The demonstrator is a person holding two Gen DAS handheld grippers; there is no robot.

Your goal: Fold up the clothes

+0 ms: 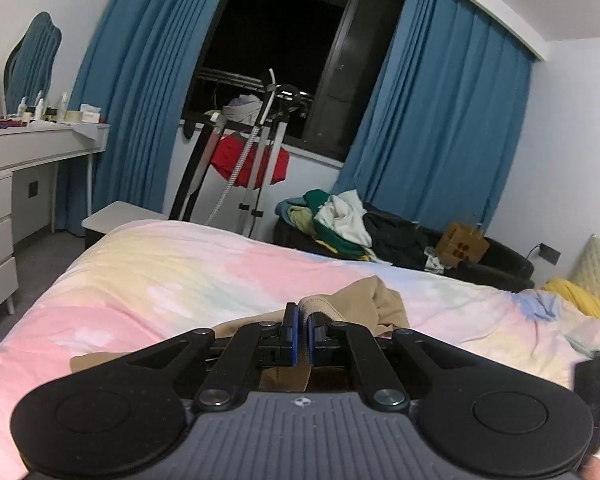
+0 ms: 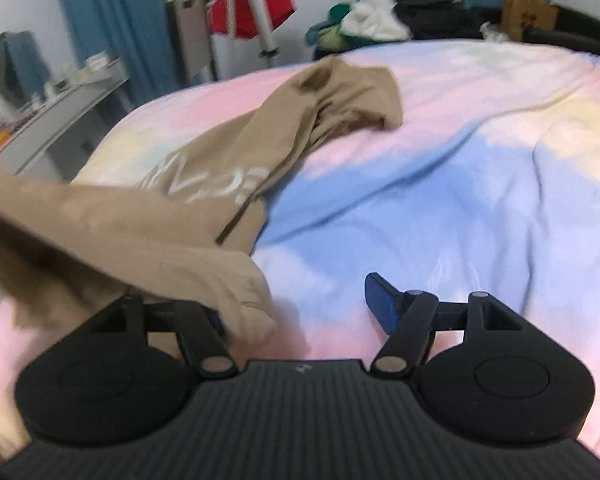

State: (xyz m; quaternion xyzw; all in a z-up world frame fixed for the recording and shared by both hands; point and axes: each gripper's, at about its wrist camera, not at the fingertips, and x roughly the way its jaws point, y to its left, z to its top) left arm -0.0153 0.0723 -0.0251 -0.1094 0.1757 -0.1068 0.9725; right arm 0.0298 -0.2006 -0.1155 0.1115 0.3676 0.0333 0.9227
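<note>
A tan sweatshirt (image 2: 140, 220) with pale lettering lies crumpled across the pastel bedspread (image 2: 420, 200), its far end bunched up toward the back. In the left wrist view my left gripper (image 1: 303, 332) is shut on a ribbed edge of the tan sweatshirt (image 1: 380, 304), with the cloth pinched between the blue pads. My right gripper (image 2: 296, 304) stands open low over the bed. A fold of the sweatshirt drapes over its left finger and hides it. The right finger's blue pad (image 2: 380, 304) is bare and nothing is pressed between the jaws.
Beyond the bed (image 1: 160, 272) a dark sofa holds a pile of clothes (image 1: 340, 216) and a cardboard box (image 1: 462, 246). A drying rack with a red garment (image 1: 252, 160) stands by the window. A white dresser (image 1: 20, 148) is on the left, and a yellow cloth (image 1: 584, 300) on the right.
</note>
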